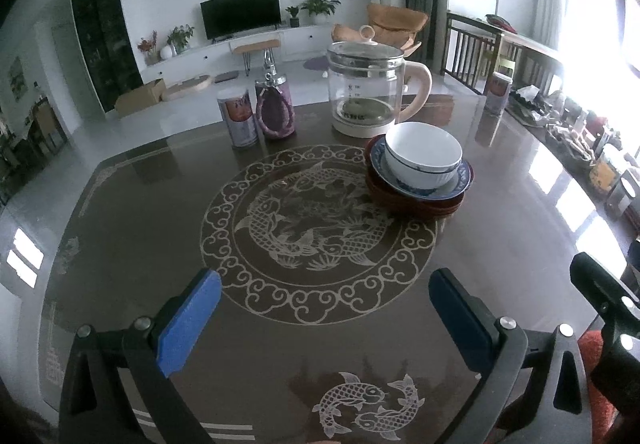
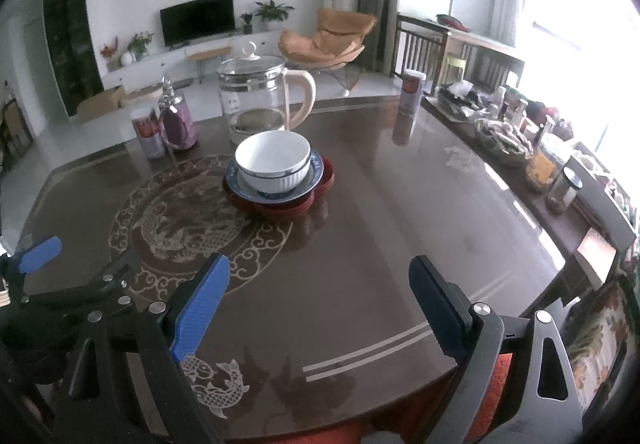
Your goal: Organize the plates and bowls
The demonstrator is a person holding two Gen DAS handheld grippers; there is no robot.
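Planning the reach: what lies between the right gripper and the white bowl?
Only bare table between the right gripper and the white bowl, per the right wrist view.

bowl (image 1: 422, 156) on stacked plates (image 1: 418, 194), kettle (image 1: 370, 84) behind, on table (image 1: 160, 244)

Glossy table (image 2: 380, 212); glazed ceramic bowl (image 2: 273, 161) (smooth); glass kettle (image 2: 256, 92).

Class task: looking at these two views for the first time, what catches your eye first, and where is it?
A white bowl sits stacked on a blue-rimmed plate and red dishes near the table's middle. Right behind the stack stands a glass kettle. Both open claws, left claw and right claw, hang empty above the fish-patterned table.
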